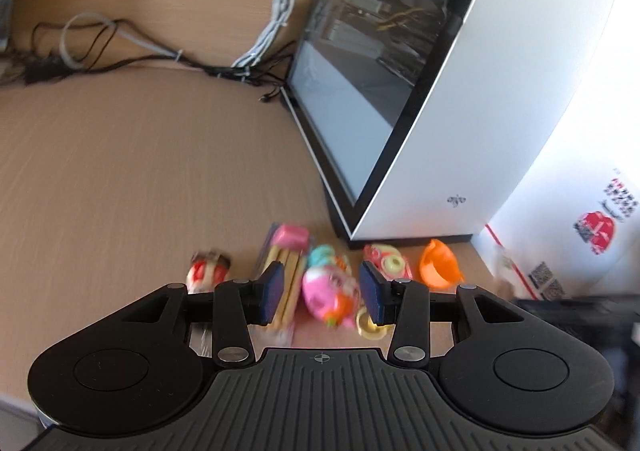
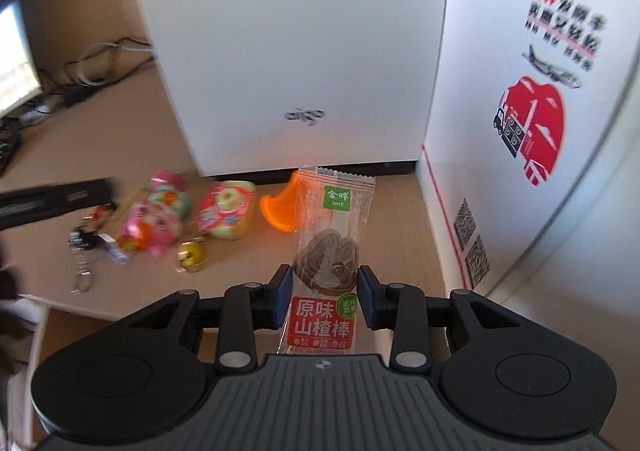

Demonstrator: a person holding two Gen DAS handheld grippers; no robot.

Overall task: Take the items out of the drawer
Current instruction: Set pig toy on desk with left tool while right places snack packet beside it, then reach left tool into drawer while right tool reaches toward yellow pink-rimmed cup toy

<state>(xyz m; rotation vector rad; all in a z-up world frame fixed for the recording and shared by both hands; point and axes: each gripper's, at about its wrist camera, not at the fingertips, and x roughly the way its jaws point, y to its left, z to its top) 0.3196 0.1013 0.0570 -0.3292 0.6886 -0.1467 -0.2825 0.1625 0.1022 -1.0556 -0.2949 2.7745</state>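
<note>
Presently: right claw (image 2: 323,301) clasps snack packet (image 2: 329,251), long axis pointing away along its fingers, above bench (image 2: 392,219); left claw (image 1: 323,293) wide, empty.

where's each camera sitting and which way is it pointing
Left wrist: rides the left tool, looking along its open fingers over the wooden desk at a row of small items and the white PC case; only the tool shows.
Right wrist: rides the right tool, facing the case front, with a snack packet between its fingers; only the tool shows.
Shared: the case, orange scoop, pink toy and printed white box.
</note>
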